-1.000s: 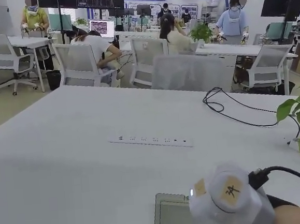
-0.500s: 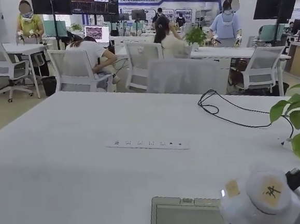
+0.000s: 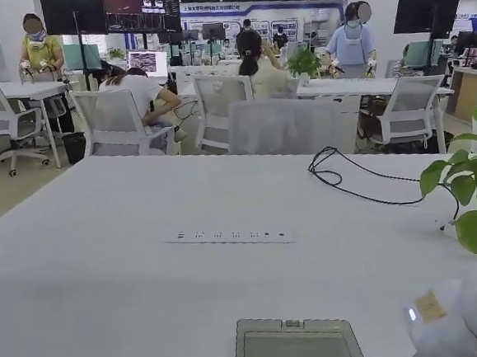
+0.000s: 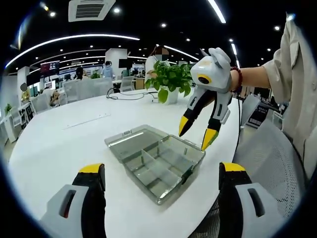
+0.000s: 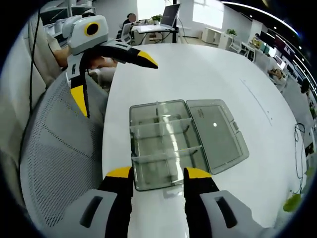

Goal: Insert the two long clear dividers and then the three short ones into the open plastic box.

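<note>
At the near edge of the white bench (image 5: 198, 69), the open plastic box (image 5: 148, 168) is laid with its long axis across the person's front, parallel to the power strip (image 3: 231, 235). The right gripper view is sighted along that axis. The lid (image 5: 215, 131) is folded flat on the far side, with its latch tab pointed toward the power strip. Clear dividers (image 5: 163, 151) are seen upright inside, splitting the box into compartments; their count cannot be told.

The right tongs (image 5: 158, 172) are held spread over one short end of the box, with nothing pinched. The left tongs (image 4: 162, 168) are held wide apart on the near side, also with nothing between them.

A mesh chair (image 5: 54, 163) is noted beside the bench edge. Farther out, a black cable (image 3: 337, 171) and a potted plant (image 3: 471, 193) are noted.

A second ago, in the head view, the right tongs' white body overlapped the lid's right corner. It is now found clear of the lid to the right, and more of the lid is exposed.
</note>
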Demonstrator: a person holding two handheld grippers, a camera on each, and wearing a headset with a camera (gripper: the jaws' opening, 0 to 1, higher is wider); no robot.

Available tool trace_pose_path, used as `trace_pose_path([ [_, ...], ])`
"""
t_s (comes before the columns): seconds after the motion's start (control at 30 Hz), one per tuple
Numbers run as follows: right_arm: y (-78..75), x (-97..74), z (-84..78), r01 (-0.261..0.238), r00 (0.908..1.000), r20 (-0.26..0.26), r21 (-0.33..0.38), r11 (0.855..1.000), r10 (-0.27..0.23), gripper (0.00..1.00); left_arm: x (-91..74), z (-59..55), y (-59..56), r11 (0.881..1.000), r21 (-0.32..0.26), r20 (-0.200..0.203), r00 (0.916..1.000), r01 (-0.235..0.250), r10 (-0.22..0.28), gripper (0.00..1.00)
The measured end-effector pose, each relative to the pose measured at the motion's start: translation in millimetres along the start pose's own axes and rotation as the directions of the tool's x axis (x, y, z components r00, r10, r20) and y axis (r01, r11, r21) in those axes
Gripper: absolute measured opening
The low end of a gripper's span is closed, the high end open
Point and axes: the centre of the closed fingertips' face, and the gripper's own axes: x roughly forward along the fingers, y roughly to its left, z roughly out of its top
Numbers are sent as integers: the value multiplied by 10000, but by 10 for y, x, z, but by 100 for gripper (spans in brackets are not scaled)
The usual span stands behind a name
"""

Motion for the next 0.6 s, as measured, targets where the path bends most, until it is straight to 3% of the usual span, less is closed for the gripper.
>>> trace_pose_path([
  [0.6,-116,-231,-709,370,9963,-791,497,9981,-330,47,14,39,-45,9999,62,-49,9999,-100,101,97],
])
